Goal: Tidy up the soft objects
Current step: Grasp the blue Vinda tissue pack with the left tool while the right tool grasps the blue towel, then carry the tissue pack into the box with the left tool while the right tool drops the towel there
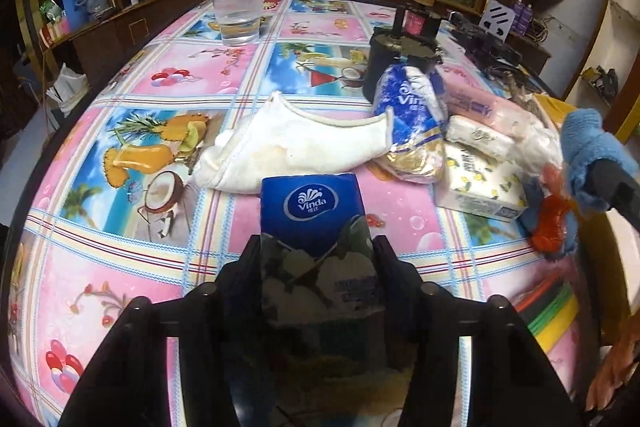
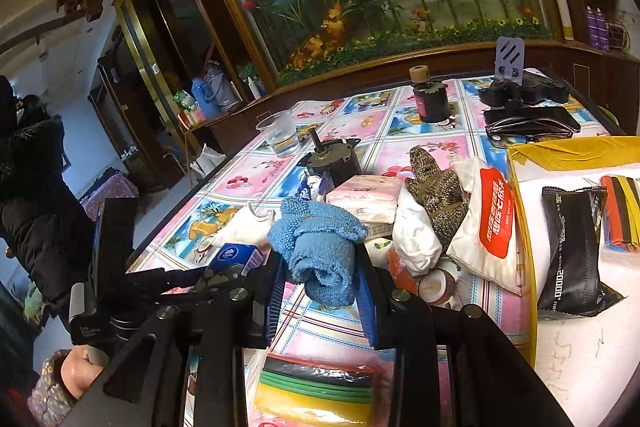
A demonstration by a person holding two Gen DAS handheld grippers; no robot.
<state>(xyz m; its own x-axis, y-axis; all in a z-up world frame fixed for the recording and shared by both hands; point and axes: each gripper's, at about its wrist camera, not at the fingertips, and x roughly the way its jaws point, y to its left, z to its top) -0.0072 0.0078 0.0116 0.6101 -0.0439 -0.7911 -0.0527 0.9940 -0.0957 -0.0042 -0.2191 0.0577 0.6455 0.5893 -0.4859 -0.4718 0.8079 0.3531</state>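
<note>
My left gripper (image 1: 316, 247) is shut on a blue Vinda tissue pack (image 1: 314, 207) and holds it above the table's near side. My right gripper (image 2: 320, 283) is shut on a rolled blue knitted cloth (image 2: 320, 247); the cloth also shows at the right of the left wrist view (image 1: 592, 147). A white cloth (image 1: 288, 147) lies just beyond the held pack. A pile of soft things sits at the right: a blue Vinda tissue bag (image 1: 412, 111), pink tissue packs (image 1: 480, 103), a lemon-print tissue pack (image 1: 480, 187), a brown knitted glove (image 2: 436, 187) and a white wipes pack with a red label (image 2: 488, 223).
A plastic cup of water (image 1: 238, 15) stands at the far side of the patterned tablecloth (image 1: 120, 267). A black motor (image 1: 400, 63) and dark bottle (image 2: 430, 99) stand behind the pile. A yellow-rimmed tray (image 2: 528, 267) holds a black packet (image 2: 572, 247). A person in black (image 2: 32, 211) stands left.
</note>
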